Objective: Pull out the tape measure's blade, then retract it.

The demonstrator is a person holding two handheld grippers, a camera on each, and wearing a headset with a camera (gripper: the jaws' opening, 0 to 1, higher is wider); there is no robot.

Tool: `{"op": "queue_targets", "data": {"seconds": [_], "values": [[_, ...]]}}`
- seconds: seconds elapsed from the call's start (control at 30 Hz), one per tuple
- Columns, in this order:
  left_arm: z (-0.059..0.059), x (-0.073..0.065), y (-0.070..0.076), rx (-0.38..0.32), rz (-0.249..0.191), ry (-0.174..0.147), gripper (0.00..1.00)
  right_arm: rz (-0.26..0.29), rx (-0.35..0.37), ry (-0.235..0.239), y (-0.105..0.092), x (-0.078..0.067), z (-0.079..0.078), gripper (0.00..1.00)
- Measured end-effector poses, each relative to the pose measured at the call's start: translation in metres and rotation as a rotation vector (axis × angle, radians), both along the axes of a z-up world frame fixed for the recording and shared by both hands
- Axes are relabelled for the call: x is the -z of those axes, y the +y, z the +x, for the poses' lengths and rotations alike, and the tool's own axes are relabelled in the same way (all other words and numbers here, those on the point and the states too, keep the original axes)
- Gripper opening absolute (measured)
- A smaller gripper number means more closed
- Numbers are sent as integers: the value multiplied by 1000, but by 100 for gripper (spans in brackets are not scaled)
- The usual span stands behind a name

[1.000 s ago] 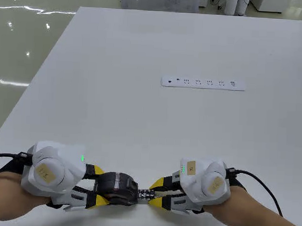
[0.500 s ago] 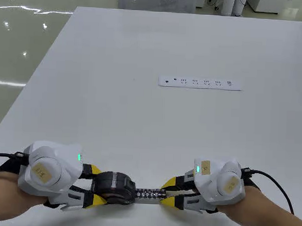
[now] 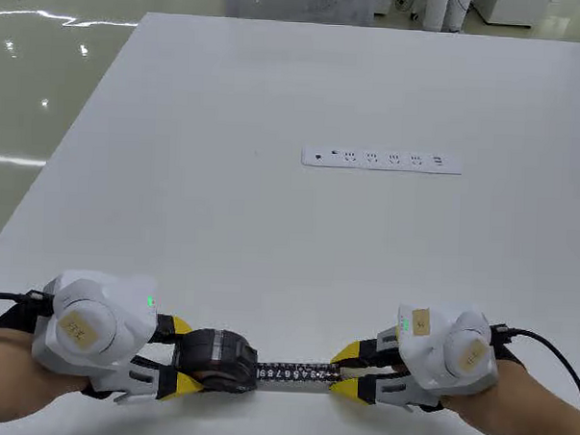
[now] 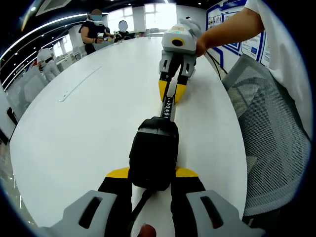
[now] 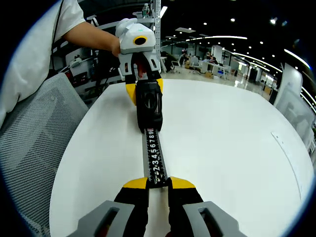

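**Blade partly out, held between both grippers**

Head view: the left gripper (image 3: 186, 357) clamps the black tape measure (image 3: 216, 361) at the near edge of the white table (image 3: 318, 238). The right gripper (image 3: 346, 374) pinches the blade (image 3: 298, 375), which is stretched straight between them.
Left gripper view: the jaws are closed against the sides of the case.
Right gripper view: the jaws are nipped tight on the blade end, and its numbers are readable.

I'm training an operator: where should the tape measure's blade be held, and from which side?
Its free tip, approached end-on from the side away from the case, as the right gripper does. The blade is a thin straight strip, so an in-line pull likely avoids kinking.
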State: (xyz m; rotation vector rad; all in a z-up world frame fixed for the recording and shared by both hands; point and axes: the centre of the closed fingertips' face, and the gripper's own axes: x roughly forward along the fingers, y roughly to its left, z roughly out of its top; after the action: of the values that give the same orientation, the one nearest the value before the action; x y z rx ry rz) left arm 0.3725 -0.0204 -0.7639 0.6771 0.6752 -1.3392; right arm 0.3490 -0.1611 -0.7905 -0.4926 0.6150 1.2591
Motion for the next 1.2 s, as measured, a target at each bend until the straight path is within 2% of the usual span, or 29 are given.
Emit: {"op": "queue_targets", "data": {"seconds": [1.2], "values": [[0, 0, 0, -2, 2, 1, 24, -73, 70, 0, -74, 0, -8, 11]]}}
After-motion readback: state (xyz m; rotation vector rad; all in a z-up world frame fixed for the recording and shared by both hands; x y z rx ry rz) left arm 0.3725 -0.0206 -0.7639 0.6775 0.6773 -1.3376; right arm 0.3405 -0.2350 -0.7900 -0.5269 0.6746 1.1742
